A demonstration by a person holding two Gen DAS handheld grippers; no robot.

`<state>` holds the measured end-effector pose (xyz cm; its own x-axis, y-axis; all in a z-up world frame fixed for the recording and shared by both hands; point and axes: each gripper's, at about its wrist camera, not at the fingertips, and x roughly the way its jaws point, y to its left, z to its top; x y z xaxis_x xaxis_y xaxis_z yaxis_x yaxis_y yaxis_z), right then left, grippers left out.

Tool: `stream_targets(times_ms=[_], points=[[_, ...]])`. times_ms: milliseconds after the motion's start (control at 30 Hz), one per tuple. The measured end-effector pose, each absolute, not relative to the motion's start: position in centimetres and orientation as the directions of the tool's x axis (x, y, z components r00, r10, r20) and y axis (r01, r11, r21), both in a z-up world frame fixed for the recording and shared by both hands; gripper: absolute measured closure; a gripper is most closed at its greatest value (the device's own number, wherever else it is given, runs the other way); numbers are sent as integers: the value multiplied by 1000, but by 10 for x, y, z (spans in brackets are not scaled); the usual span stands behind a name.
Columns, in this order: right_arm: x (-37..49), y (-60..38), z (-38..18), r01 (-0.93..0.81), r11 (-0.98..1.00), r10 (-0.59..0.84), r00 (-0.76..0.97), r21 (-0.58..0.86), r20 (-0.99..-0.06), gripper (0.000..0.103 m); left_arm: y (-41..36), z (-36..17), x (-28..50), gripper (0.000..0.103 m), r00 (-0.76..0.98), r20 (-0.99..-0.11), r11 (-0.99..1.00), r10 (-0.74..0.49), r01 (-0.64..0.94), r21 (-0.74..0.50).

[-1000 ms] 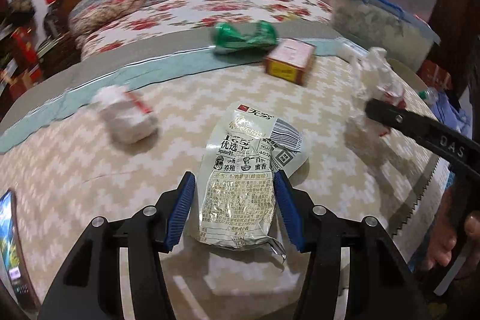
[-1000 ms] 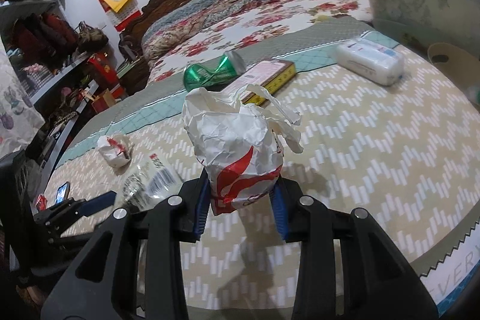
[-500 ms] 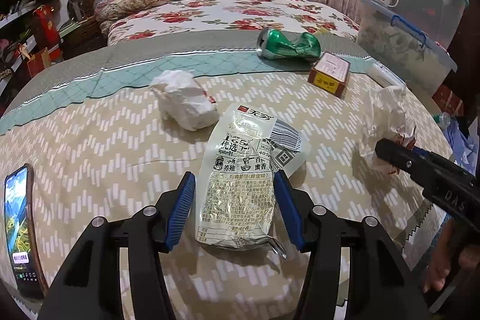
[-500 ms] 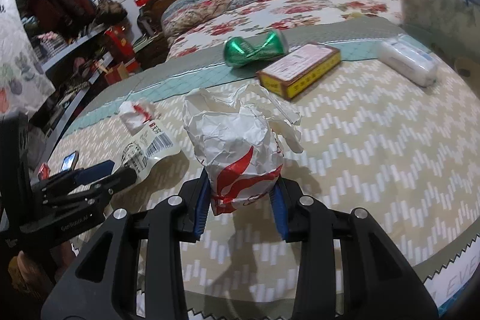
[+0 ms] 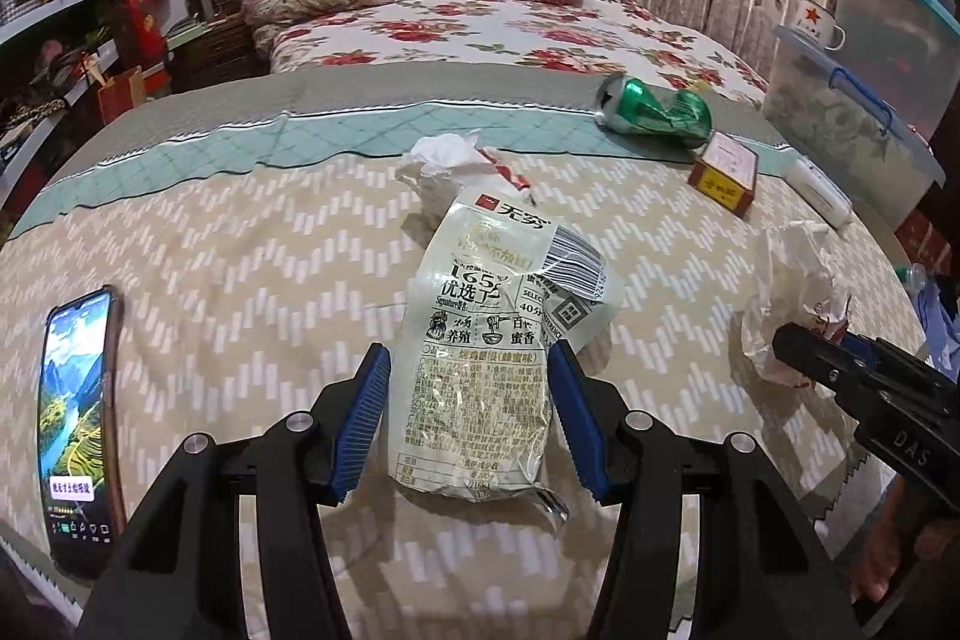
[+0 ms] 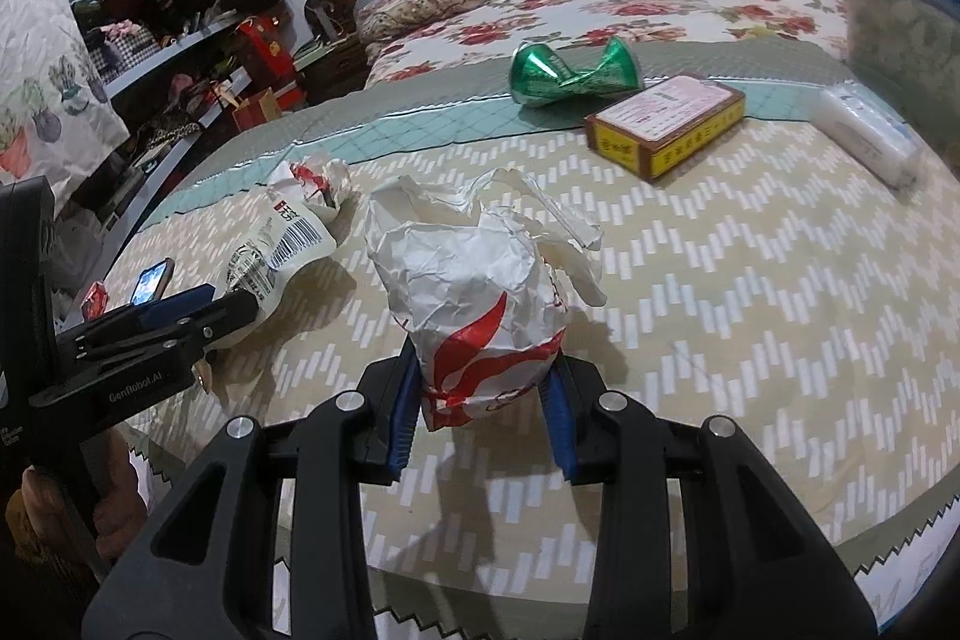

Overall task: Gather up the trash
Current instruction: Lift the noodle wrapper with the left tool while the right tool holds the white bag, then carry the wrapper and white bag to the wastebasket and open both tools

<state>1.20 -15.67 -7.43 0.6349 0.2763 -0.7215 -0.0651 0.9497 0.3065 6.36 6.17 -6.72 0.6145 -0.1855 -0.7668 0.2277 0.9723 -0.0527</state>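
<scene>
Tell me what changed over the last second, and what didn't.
Both hands swung across the table: background items slid rightward in both views, and the phone came fully into view. Unchanged: left gripper grips the snack packet, right gripper grips the crumpled paper bag.

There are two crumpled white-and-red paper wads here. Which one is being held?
The larger wad, clamped in the right gripper. The smaller wad lies free on the table behind the snack bag.

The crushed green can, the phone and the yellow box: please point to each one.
crushed green can (image 6: 573, 70), right wrist view, its dented middle.
phone (image 5: 75, 424), left wrist view, its lit screen.
yellow box (image 6: 666, 124), right wrist view, its top face.
</scene>
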Motion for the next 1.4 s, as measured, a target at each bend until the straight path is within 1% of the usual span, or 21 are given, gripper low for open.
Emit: stream_targets(times_ms=[267, 500, 667, 833, 933, 1133, 1233, 1333, 1400], points=[[12, -146, -72, -102, 954, 280, 634, 281, -721, 65, 72, -65, 64, 51, 619, -766, 976, -175, 211, -52], [6, -140, -62, -139, 959, 276, 665, 248, -694, 65, 78, -60, 66, 51, 622, -764, 979, -171, 195, -61], [7, -151, -57, -132, 959, 271, 694, 252, -667, 65, 81, -40, 69, 51, 634, -742, 972, -217, 206, -108], [9, -182, -63, -65, 957, 246, 701, 284, -669, 65, 58, -20, 76, 51, 630, -728, 955, -270, 269, -122], [9, -213, -65, -8, 952, 220, 713, 307, -665, 65, 25, -11, 84, 51, 616, -725, 936, -307, 332, -115], [3, -297, -63, 132, 939, 120, 742, 319, -659, 65, -80, -7, 102, 51, 514, -749, 846, -418, 520, -115], [-3, -348, -60, 215, 930, 42, 744, 298, -667, 65, -146, -7, 109, 51, 425, -764, 769, -486, 623, -142], [-11, -412, -60, 315, 906, -44, 734, 281, -678, 65, -229, -4, 113, 51, 334, -763, 660, -554, 735, -157], [-14, -456, -60, 376, 879, -81, 723, 293, -686, 65, -275, -5, 117, 51, 286, -765, 606, -577, 777, -166]])
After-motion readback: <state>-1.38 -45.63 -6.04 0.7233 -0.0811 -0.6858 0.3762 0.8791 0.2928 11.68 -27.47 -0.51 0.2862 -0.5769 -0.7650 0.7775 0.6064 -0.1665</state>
